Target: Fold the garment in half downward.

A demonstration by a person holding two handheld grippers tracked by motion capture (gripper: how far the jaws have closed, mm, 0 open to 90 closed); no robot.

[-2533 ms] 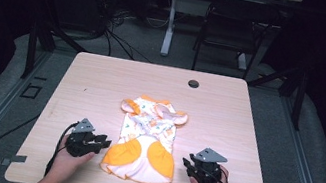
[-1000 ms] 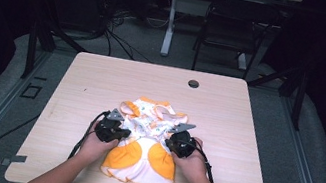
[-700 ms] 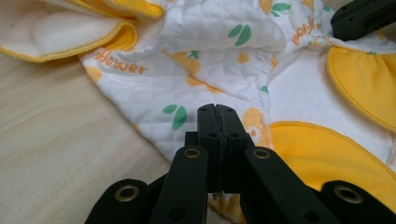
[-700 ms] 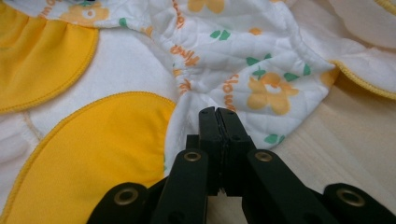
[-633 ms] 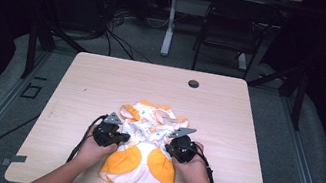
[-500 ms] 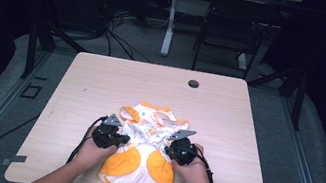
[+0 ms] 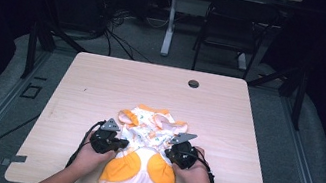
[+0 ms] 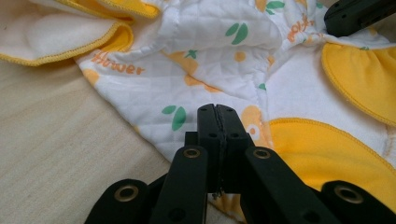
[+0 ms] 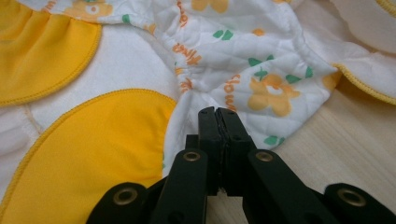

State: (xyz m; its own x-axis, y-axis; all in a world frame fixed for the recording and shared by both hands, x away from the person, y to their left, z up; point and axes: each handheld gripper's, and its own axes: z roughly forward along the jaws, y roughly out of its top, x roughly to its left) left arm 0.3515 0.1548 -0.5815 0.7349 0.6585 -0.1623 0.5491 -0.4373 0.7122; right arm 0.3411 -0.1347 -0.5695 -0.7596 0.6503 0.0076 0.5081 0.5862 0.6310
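Both claws [image 7: 117,143] [image 7: 167,154] dragging baby garment [image 7: 141,169] nearer than earlier, each clenching its edge; pale wooden worktop [image 7: 101,85], dark room.

Both hand-held grippers, left [image 7: 117,143] and right [image 7: 169,152], moved in from the bench edge onto the baby romper [image 7: 142,164] (jaws pressed together), bunching its waist.

Garment [image 7: 143,155] on table's [image 7: 101,85] near edge — centred

Black fingers [image 8: 218,122], brass-ringed screws
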